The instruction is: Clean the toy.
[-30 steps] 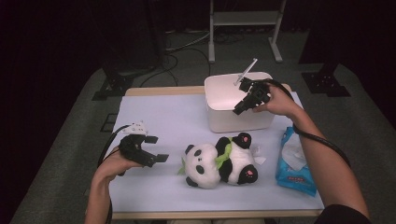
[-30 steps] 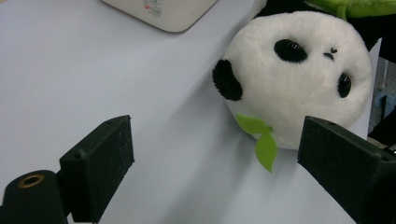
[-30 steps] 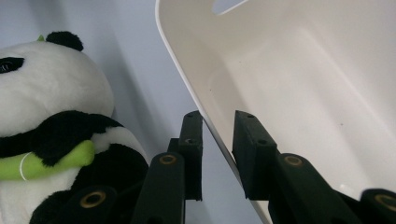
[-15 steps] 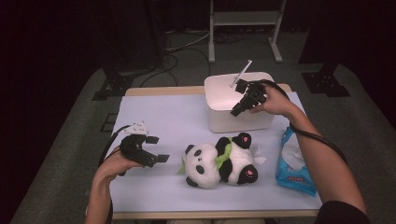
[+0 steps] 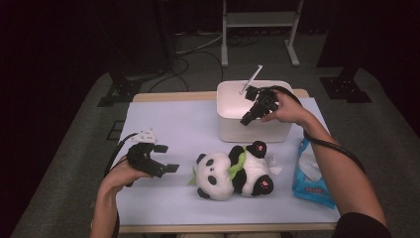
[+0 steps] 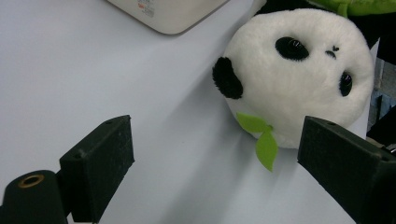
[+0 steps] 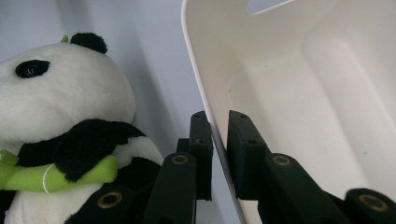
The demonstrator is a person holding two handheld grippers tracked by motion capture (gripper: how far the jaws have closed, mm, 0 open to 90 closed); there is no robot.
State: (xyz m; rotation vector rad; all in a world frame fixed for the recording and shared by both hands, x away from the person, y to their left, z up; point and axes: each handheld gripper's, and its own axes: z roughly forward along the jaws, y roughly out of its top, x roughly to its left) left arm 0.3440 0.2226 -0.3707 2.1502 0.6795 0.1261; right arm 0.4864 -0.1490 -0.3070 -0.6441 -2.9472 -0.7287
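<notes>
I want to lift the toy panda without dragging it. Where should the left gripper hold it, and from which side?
Probably the panda head, from its left: it lies on its back, round head facing the open left gripper, soft enough to squeeze.

You had one plush panda (image 5: 233,170), one white plastic bin (image 5: 253,111), one blue pack of wet wipes (image 5: 312,174) and one table (image 5: 163,124) before you, and you held two grippers, the left gripper (image 5: 161,158) and the right gripper (image 5: 246,120).
</notes>
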